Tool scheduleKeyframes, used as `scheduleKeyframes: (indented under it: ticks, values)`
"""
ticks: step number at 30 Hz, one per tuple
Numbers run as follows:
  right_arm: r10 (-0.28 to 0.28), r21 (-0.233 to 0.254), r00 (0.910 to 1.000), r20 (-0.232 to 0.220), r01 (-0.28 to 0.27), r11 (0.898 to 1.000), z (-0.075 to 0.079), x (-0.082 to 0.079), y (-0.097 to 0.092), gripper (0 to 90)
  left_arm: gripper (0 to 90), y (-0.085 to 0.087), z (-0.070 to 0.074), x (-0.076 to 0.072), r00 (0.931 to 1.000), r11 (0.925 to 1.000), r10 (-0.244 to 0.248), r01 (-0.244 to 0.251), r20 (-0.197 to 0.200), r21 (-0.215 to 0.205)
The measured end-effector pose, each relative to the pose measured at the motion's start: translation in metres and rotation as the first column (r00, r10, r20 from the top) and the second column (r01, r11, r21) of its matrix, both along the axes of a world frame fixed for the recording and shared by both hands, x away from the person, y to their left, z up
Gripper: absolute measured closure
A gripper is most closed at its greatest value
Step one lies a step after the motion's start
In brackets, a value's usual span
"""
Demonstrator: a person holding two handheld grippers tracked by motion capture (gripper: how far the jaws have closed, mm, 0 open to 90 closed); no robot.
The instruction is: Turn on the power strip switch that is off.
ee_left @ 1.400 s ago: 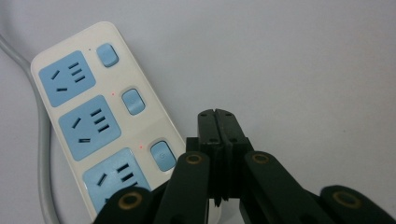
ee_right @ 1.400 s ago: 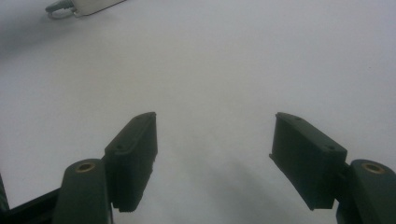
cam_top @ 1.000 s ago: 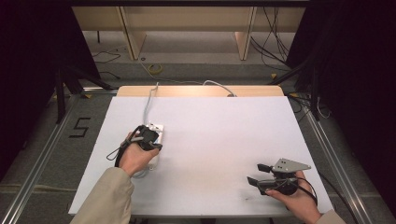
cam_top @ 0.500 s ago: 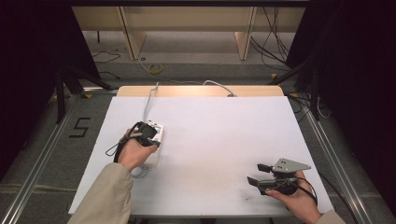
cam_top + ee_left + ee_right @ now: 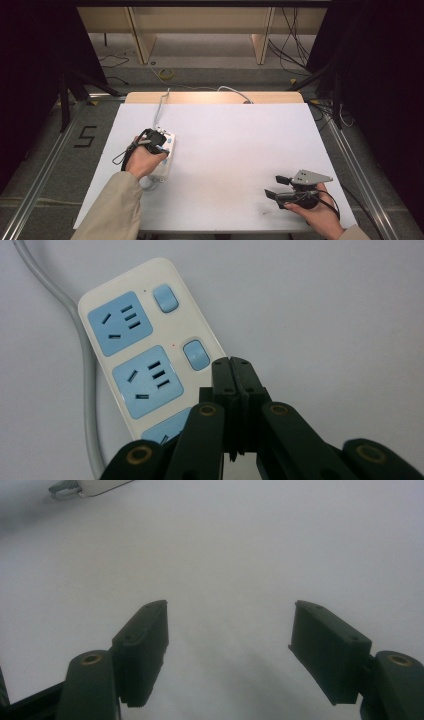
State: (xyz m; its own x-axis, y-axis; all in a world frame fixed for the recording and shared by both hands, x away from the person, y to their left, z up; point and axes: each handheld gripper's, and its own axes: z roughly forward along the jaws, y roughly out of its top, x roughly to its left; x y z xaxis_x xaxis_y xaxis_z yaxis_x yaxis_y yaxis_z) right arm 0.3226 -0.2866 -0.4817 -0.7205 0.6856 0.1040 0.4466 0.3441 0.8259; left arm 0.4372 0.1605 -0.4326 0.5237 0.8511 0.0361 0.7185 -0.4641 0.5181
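A white power strip (image 5: 167, 150) with blue sockets and blue rocker switches lies on the left part of the white table; its grey cable (image 5: 161, 105) runs toward the far edge. My left gripper (image 5: 159, 140) hovers just over the strip, jaws pressed together with nothing between them. In the left gripper view the shut tips (image 5: 235, 371) sit beside the second blue switch (image 5: 195, 354) on the power strip (image 5: 130, 335). My right gripper (image 5: 276, 186) rests low at the table's near right, jaws wide apart. In the right gripper view its gripper (image 5: 227, 640) is open over bare tabletop.
The white tabletop (image 5: 240, 145) has a wooden strip (image 5: 215, 97) along its far edge. Cables lie on the floor beyond, a metal rail (image 5: 350, 160) runs down the right side, and a marked "5" (image 5: 85, 136) sits on the floor at left.
The left hand has shifted slightly up the strip, away from the near edge. The right gripper has stayed put.
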Motion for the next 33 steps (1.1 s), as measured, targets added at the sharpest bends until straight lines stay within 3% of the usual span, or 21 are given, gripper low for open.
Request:
scheduleKeyframes:
  ticks: [18,33]
  values:
    - [0.001,-0.001,1.0,0.0,-0.001,1.0,0.0,0.0,0.0,31.9,89.8,0.004,-0.002,0.012,0.9996,0.9997,0.018,-0.018,-0.021,0.019]
    - [0.001,-0.002,1.0,-0.001,-0.001,1.0,0.0,0.0,0.0,31.9,89.8,0.0,0.002,0.02,0.9997,0.999,0.021,-0.02,-0.016,0.041]
